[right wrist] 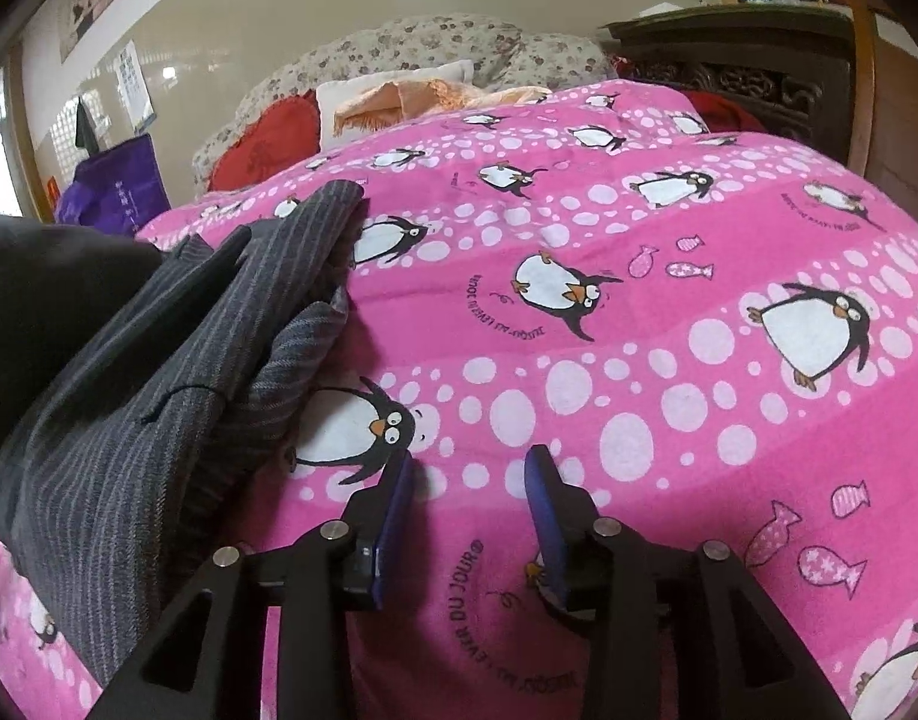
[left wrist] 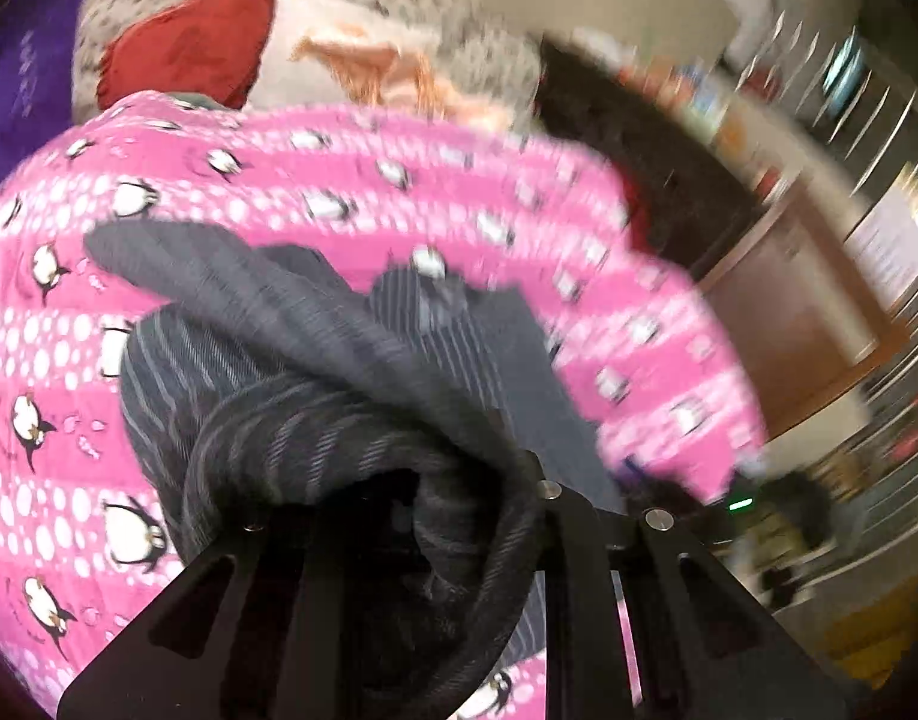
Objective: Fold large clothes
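Observation:
A dark grey pinstriped garment point(right wrist: 159, 360) lies bunched on the pink penguin bedspread point(right wrist: 639, 300), at the left in the right wrist view. My right gripper point(right wrist: 468, 468) is open and empty, its blue pads point(right wrist: 543, 504) just above the bedspread, to the right of the garment. In the left wrist view the same garment point(left wrist: 315, 372) is rolled up and draped over my left gripper point(left wrist: 459, 516). The cloth hides its fingertips, so I cannot tell whether it is shut. That view is motion-blurred.
Red cushion point(right wrist: 267, 144), white pillow point(right wrist: 393, 87) and orange fringed cloth point(right wrist: 411, 102) lie at the bed's head against a floral headboard point(right wrist: 435, 42). A purple bag point(right wrist: 111, 186) stands at the left. A dark carved cabinet point(right wrist: 753, 66) stands at the right of the bed.

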Demonstrator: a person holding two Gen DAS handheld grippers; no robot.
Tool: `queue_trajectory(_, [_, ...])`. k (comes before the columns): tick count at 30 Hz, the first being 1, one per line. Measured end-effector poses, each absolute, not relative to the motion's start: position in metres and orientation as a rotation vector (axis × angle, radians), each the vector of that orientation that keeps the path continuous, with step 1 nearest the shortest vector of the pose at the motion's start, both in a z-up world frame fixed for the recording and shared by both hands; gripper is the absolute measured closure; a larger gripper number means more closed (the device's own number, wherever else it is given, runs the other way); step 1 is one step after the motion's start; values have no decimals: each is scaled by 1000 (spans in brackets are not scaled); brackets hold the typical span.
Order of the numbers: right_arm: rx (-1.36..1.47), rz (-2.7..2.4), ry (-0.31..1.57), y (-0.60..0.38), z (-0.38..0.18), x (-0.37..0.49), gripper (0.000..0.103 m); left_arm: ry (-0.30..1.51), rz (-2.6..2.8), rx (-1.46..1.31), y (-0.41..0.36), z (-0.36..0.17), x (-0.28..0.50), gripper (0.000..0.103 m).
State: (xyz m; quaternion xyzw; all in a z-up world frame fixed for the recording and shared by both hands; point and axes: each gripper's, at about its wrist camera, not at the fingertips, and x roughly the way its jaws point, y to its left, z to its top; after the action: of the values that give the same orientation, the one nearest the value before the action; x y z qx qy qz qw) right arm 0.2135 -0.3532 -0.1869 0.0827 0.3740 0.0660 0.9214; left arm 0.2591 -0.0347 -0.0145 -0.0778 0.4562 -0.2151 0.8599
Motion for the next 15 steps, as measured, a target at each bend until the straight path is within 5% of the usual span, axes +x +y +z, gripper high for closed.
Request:
queue_trajectory(8, [324,214,747,-372,-191,212,65,1010,-316,116,-140,-90,250,72])
queue_trajectory(11, [318,216,744,-370,-191,211,65,986,-334,161,-160,-92,246,33])
queue_trajectory(15, [333,225,740,-372,-192,211,65,958,-372,120,-164,-86,238,27])
